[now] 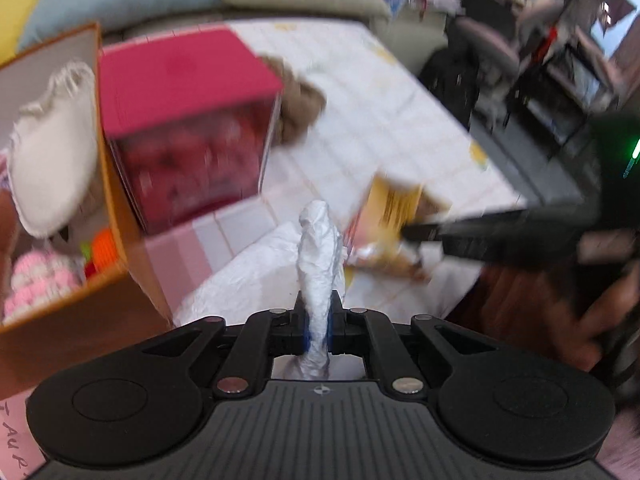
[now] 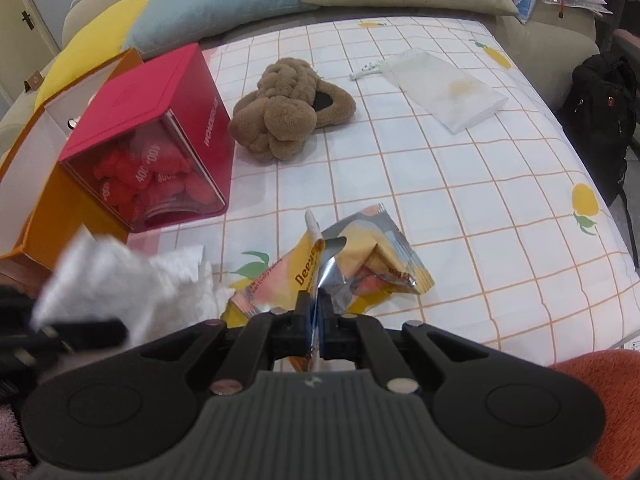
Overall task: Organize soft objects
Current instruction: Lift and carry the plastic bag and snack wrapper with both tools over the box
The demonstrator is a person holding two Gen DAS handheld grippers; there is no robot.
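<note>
Checked bedsheet (image 2: 460, 184) w/ lemon print carries everything; cushions along the back edge. Left hand-held gripper (image 1: 318, 326) is clamped on a bunched fold of white cloth (image 1: 318, 256), which trails down onto the sheet just beside the orange box (image 1: 120, 280). That box already holds soft stuff: a cream pouch, pink knit item. Right hand-held gripper (image 2: 316, 328) is pinched on the torn foil edge of a yellow snack packet (image 2: 360, 268), lying near the front of the bed.

Probably the cloth goes into the orange box, though left view is motion-blurred so heading is unclear. To do it well: lift the cloth clear so the trailing part doesn't snag the box wall or the red box (image 2: 160, 136) next to it, release only once over the opening. Keep the packet low & away from the cloth. Brown plush (image 2: 292, 108) and white pouch (image 2: 444, 92) sit further back, untouched.
</note>
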